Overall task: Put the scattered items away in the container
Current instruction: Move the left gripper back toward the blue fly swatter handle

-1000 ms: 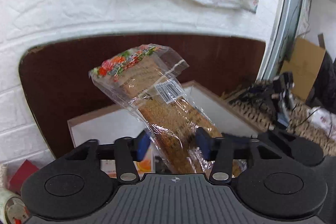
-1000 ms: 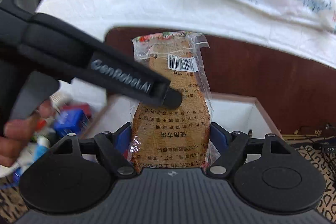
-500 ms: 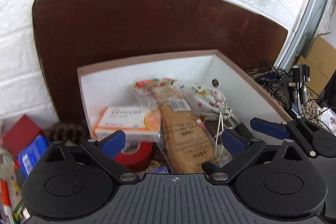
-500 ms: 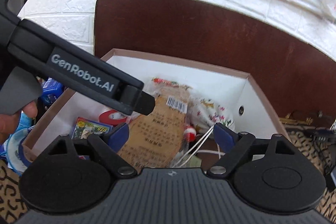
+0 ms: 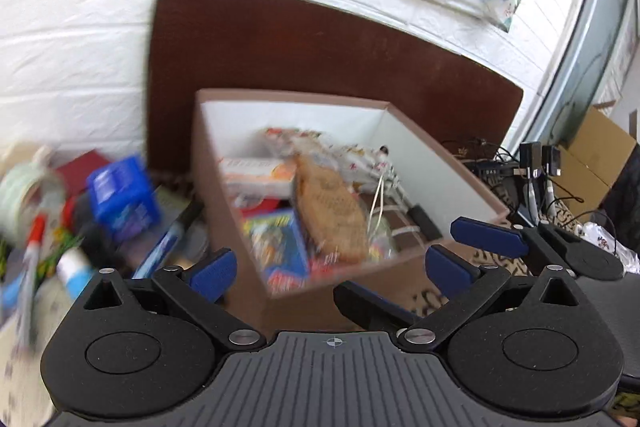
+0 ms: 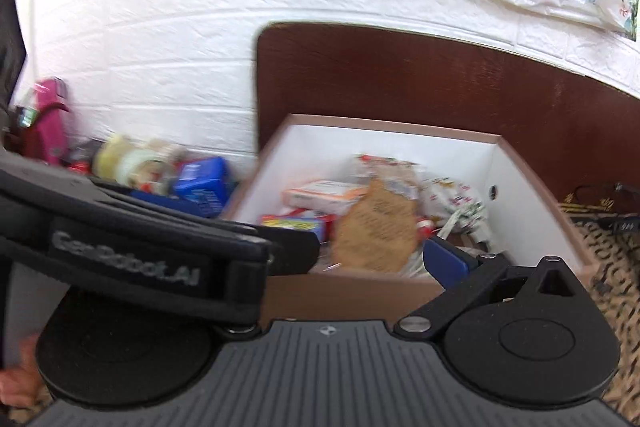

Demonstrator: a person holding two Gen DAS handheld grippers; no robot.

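The brown box with white inside (image 5: 236, 227) (image 6: 532, 183) holds the brown packet in clear wrap (image 5: 330, 211) (image 6: 376, 231), an orange-white carton (image 5: 256, 171), a colourful pack (image 5: 276, 247) and a floral pouch (image 6: 452, 199). My left gripper (image 5: 332, 267) is open and empty, above the box's near wall. My right gripper (image 6: 360, 259) is open and empty at the box's near edge; its left finger is hidden behind the left gripper's body (image 6: 132, 263). Scattered items lie left of the box: a blue box (image 5: 124, 199) (image 6: 204, 187), tape roll (image 5: 24, 195), pens.
A dark brown board (image 5: 320, 59) stands behind the box against a white brick wall. Cables and chargers (image 5: 536, 167) lie to the right on a patterned cloth. A cardboard box (image 5: 596, 155) is at far right. A pink object (image 6: 50, 123) is at far left.
Both grippers opened and let the brown packet go; it now lies in the box. Both have drawn back and up from the box, the views swinging left.
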